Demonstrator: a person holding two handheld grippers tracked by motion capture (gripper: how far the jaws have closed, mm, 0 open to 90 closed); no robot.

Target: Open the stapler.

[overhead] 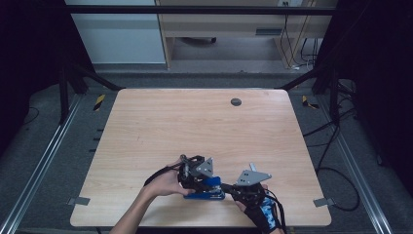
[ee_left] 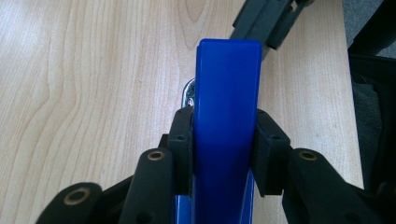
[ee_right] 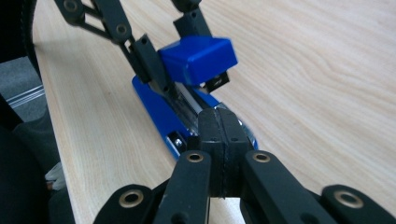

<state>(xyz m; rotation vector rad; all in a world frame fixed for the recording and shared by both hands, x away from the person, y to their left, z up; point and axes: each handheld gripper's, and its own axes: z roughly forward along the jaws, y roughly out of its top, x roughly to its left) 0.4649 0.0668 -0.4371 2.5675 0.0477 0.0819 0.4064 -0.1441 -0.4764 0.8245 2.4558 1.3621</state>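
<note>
Blue plastic identifies the stapler (overhead: 206, 189), which lies on the wooden table (overhead: 195, 122) near the front edge, between the two hands. Its lifted top arm is clamped from both sides by the pads of the left gripper (ee_left: 224, 154), apparently so that the magazine is kept exposed. The right gripper (ee_right: 218, 135) is held with jaws fully closed and empty, its tips set against the stapler's front end, judged to be steadying the base.

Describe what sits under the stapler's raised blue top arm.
Under the blue top arm, clamped by the left gripper, lie the metal staple channel and blue base on the table. The shut right gripper covers the base's near end; any staples are hidden.
</note>
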